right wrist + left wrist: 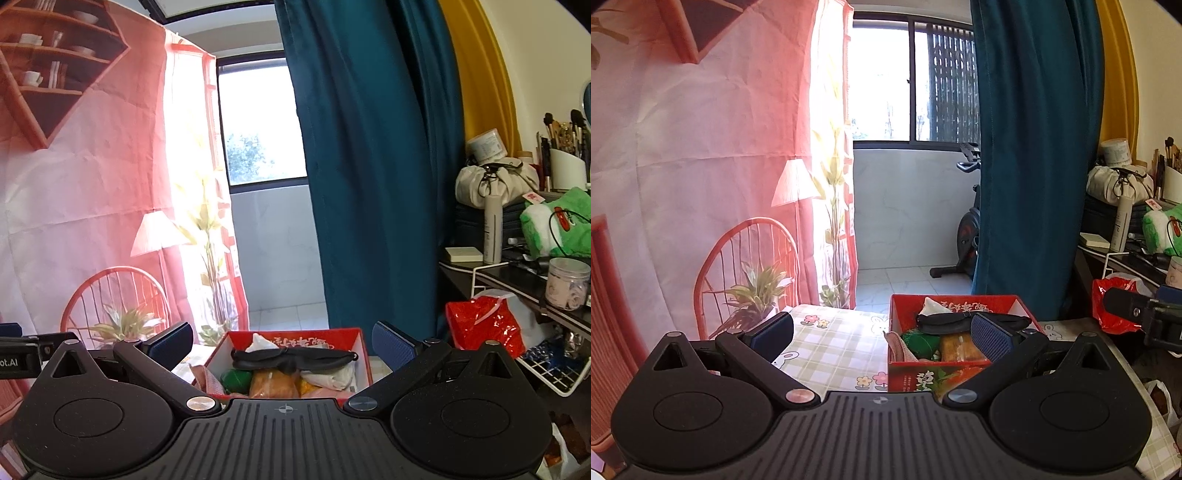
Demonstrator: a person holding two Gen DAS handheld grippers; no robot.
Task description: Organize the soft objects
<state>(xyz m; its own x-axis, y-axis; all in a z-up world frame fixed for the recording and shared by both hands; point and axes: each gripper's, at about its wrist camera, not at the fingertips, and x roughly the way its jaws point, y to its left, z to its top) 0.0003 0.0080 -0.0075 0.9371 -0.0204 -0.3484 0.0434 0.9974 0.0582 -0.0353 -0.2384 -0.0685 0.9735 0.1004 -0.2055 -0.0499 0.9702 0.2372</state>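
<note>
Both grippers (left, right) gape empty; only left wrist shows checked tablecloth beside red box

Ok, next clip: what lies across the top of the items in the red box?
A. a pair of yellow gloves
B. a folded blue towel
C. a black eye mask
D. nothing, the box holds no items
C: a black eye mask stretches across the top of the items in the red box, over a green item and an orange packet; the left wrist view shows the same.
</note>
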